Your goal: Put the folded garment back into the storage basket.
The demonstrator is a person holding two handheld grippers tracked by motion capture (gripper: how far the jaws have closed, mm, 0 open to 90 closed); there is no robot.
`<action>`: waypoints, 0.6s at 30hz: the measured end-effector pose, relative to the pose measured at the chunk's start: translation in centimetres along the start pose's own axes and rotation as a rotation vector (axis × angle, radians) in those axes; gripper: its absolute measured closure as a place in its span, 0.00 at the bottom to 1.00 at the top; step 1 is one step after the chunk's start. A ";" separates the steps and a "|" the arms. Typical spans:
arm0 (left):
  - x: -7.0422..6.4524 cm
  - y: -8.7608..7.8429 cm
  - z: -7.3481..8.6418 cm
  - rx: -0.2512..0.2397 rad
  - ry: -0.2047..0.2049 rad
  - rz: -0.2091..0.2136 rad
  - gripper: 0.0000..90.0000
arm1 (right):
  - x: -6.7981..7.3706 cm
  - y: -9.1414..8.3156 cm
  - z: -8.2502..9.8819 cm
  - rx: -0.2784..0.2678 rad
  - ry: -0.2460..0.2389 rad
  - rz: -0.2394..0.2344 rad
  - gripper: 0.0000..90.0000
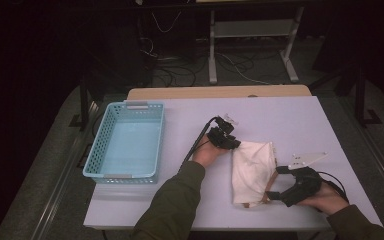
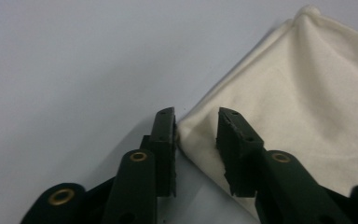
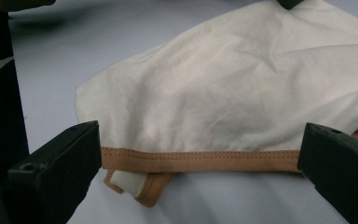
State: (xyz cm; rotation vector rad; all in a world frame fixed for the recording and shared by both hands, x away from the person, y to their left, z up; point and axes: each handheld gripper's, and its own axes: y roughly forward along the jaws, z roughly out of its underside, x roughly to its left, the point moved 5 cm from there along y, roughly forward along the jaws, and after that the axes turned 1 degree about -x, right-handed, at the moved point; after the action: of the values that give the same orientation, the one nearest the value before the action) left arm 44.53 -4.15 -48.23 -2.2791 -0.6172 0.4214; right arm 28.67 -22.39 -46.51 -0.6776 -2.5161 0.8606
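Basket: the light-blue plastic basket (image 1: pixel 125 145) sat empty on the table's (image 1: pixel 280 115) left.
Left gripper (image 2: pixel 196 128): jaws narrowed around the cream cloth's (image 2: pixel 298 93) corner — not yet pinching.
Right gripper (image 3: pixel 198 154): jaws spread wide at the tan hem (image 3: pixel 200 160).

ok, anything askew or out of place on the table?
Only the cream cloth bag: it lies rumpled, and at its tan-trimmed edge a strap end is folded under. The blue basket sits square, undamaged. Nothing spilled.

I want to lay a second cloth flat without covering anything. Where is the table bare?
Bare table lies beyond the cream cloth up to the far edge, and between the blue basket and the left gripper. It is crowded around the cloth, where the right gripper also sits.
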 end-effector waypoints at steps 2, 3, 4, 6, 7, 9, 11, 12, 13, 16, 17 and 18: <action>-0.1 0.0 0.0 0.000 -0.008 0.013 0.80 | 0.0 0.0 0.0 0.000 -0.002 -0.001 0.00; -0.2 0.1 0.0 -0.004 -0.012 0.021 0.83 | 0.0 0.0 0.0 0.000 -0.002 -0.001 0.00; -0.2 0.1 0.1 -0.002 -0.011 0.028 0.86 | 0.0 0.0 0.0 0.000 -0.002 -0.001 0.00; -0.3 0.1 0.1 0.000 -0.014 0.039 0.91 | 0.0 0.0 0.0 0.000 -0.002 -0.002 0.00; -0.4 0.1 0.1 0.002 -0.014 0.041 0.93 | 0.0 0.0 0.0 0.001 -0.002 -0.002 0.00; -0.4 0.1 0.0 0.001 -0.011 0.041 0.94 | 0.0 0.0 0.0 0.001 0.000 -0.004 0.00; -0.5 0.2 0.0 -0.014 -0.012 0.043 0.96 | 0.0 0.1 0.0 0.002 -0.002 -0.006 0.00; -0.5 0.2 0.0 -0.017 -0.009 0.041 0.96 | 0.0 0.1 0.1 0.002 -0.003 -0.006 0.00; -0.5 0.1 0.0 -0.014 0.003 0.040 0.96 | 0.0 0.1 0.1 0.002 -0.004 -0.008 0.00; -0.4 0.0 -0.1 -0.025 0.000 0.040 0.97 | 0.0 0.1 0.1 -0.002 -0.005 -0.015 0.00; -0.3 -0.1 -0.1 -0.023 -0.004 0.039 0.97 | 0.0 0.1 0.0 -0.005 -0.007 -0.018 0.00; -0.2 0.0 -0.3 -0.046 -0.015 0.037 0.97 | 0.0 0.1 0.0 -0.009 -0.011 -0.022 0.00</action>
State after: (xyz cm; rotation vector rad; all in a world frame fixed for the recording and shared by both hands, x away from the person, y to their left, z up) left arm 44.44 -4.41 -47.99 -2.3358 -0.5988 0.4468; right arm 28.67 -22.32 -46.56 -0.6489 -2.5337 0.8480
